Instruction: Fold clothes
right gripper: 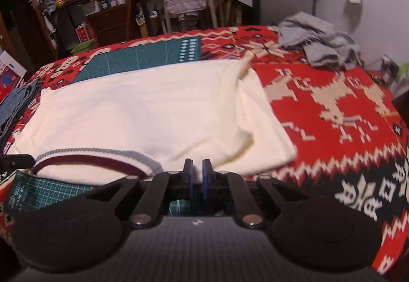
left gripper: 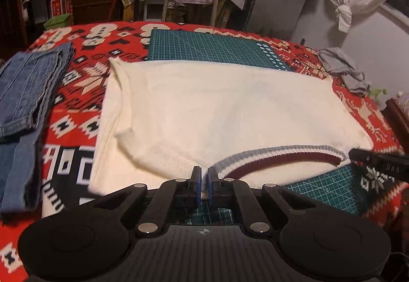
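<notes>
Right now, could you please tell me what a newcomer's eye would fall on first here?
The cream sweater spread across the middle of the bed, its striped maroon and blue collar at the near edge. Each claw, left and right, pinches that near edge beside the collar. Under it lies a loud red patterned blanket, with folded jeans at left.
</notes>
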Available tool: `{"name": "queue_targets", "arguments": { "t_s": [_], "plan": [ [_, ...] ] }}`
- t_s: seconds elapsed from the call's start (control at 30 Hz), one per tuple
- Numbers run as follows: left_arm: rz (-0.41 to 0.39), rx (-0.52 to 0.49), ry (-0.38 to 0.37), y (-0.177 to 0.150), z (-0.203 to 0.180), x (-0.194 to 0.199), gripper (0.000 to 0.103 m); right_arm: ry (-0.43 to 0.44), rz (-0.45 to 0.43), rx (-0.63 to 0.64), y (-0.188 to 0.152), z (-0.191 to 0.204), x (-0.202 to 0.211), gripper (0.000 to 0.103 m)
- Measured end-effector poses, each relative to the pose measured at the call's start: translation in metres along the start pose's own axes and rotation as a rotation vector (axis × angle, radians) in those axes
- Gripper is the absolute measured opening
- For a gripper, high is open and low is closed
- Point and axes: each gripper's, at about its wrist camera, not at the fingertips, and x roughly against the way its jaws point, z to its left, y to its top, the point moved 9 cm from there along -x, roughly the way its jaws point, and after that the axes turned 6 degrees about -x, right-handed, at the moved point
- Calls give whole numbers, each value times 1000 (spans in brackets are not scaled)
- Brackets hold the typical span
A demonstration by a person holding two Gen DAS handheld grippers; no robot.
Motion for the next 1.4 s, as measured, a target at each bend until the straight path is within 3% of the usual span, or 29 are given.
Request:
{"name": "queue_targets", "arguments": {
  "t_s": [0.1, 0.37, 0.53, 0.63, 0.77, 0.97, 1.3, 1.4],
  "plan": [
    [-16, 9, -37, 4, -9, 5, 7, 38, -21, 0, 2, 9, 10, 9],
    [-30, -55, -166, 12, -59, -5, 7, 181, 5, 124, -8, 88, 5, 9],
    [1, -116, -142, 0, -70, -24, 7, 181, 50, 173, -24, 104, -10, 9],
    [12, -113, -158, -2, -68, -21, 6, 190, 58, 175, -26, 101, -6, 9],
    [-28, -77, -175, 8, -62, -9, 6, 178, -17, 149, -6, 93, 6, 9],
    [-47, -13, -101, 26, -31, -18, 6, 149, -18, 114, 2, 66, -3, 9],
    [-49, 108, -45, 8, 29, -11, 3, 107, -15, 60, 12, 23, -16, 4],
    [-52, 140, -65, 4, 39, -7, 3, 107, -18, 48, 12, 19, -13, 3]
  ]
}}
